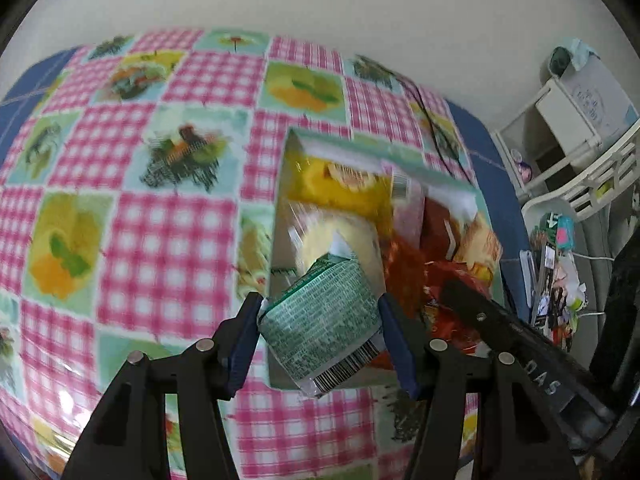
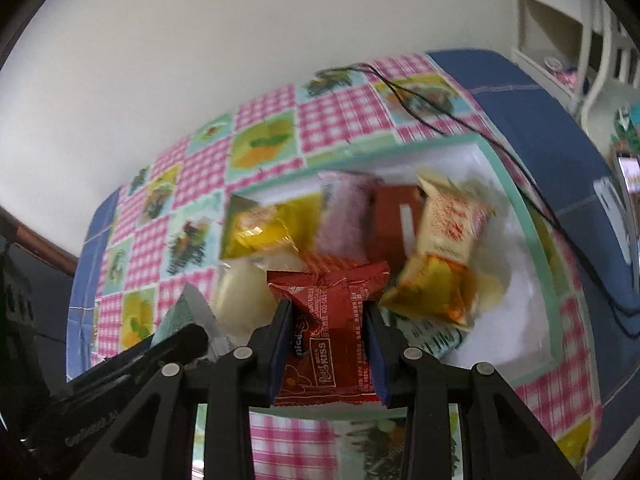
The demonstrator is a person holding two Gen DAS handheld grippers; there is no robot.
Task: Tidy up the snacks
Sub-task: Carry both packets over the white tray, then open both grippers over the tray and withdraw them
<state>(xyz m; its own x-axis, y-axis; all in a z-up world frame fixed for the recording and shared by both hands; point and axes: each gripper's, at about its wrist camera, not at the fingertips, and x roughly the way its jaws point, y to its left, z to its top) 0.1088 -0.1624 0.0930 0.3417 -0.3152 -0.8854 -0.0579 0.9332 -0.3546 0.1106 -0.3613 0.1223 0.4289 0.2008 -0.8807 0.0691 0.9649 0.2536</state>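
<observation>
My left gripper (image 1: 320,320) is shut on a green snack packet (image 1: 324,316) and holds it over the near end of a mint-rimmed white box (image 1: 280,184). My right gripper (image 2: 327,336) is shut on a red snack packet (image 2: 328,336) over the same box (image 2: 540,248). The box holds several wrapped snacks: a yellow packet (image 2: 268,228), a pink one (image 2: 344,212), a brown one (image 2: 394,220), a cream one with red print (image 2: 452,220) and an orange-yellow one (image 2: 436,288). The right gripper's black body (image 1: 520,340) shows in the left wrist view, just right of the green packet.
The box sits on a pink checked tablecloth (image 1: 160,220) with fruit pictures over a blue table (image 2: 540,128). A thin black cable (image 2: 440,112) runs past the box's far corner. A white shelf unit (image 1: 572,152) with clutter stands to the right. A pale wall is behind.
</observation>
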